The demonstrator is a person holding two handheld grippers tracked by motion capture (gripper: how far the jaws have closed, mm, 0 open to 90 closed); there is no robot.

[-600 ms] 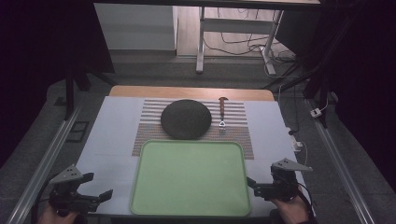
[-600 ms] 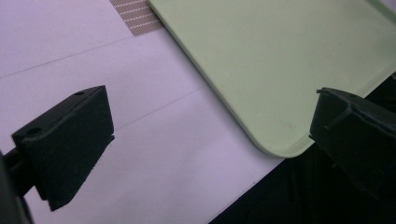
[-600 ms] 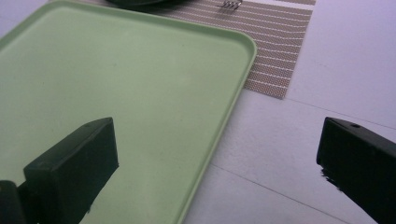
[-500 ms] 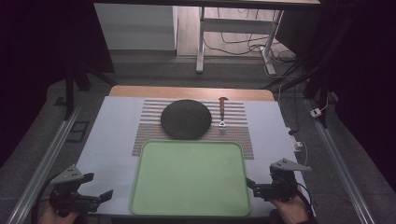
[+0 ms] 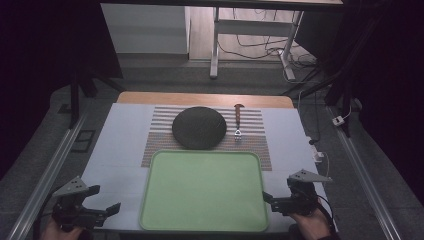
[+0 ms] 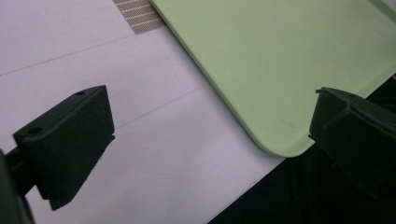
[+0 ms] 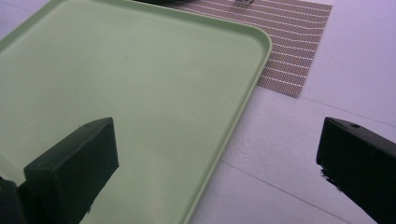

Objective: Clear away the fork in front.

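Left gripper (image 5: 107, 210): was held at the near left edge of the table (image 5: 120, 150), jaws spread wide, nothing gripped; it was aimed at the tray's near left corner.
Right gripper (image 5: 270, 198): was held just beside the tray's right rim, jaws likewise spread wide and empty.
Tray (image 5: 205, 190): was seen lying flat and bare at the near middle, between the 2 grippers, untouched by either.
Mat (image 5: 160, 142): was partly covered by the tray's far edge.
Plate (image 5: 199, 127): was left on the mat, beyond the tray.
Fork (image 5: 238, 120): was left just right of the plate, apart from it.
Progress: was judged at the start; 0 items had been loaded, and plate and fork remained to be moved.
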